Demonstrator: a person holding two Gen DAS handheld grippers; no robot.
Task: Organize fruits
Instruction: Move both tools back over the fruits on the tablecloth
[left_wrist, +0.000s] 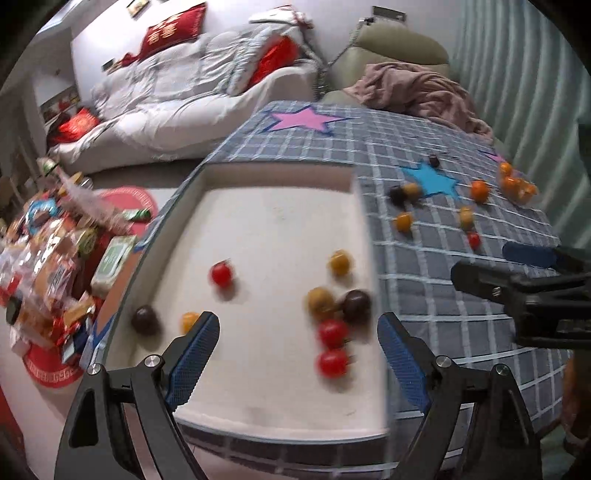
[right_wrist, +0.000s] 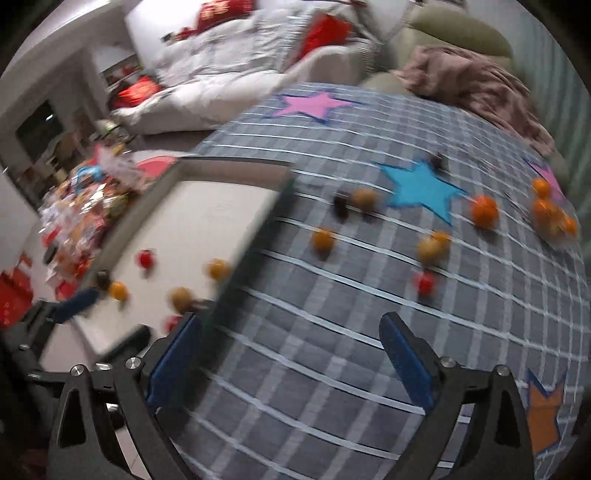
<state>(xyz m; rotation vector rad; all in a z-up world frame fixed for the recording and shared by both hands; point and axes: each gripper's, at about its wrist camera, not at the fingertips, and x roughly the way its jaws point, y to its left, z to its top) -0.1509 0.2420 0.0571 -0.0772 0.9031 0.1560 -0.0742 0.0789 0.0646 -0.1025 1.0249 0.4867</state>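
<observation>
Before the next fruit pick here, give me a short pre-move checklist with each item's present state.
1. Left gripper open and empty: ok.
2. Right gripper open and empty: ok.
3. White rectangular tray has bare floor left for more fruit: ok.
4. Loose fruit left on the grey checked cloth, such as the small red tomato: ok.
5. Right gripper lined up over one fruit: not ok, only cloth lies between its fingers.
6. Sharp view for aiming: not ok, the right wrist view is blurred.

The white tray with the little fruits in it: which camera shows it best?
The left wrist view: the white tray fills the middle, all its fruit visible. In the right wrist view the tray sits off left, blurred and partly cut off by the gripper.
</observation>
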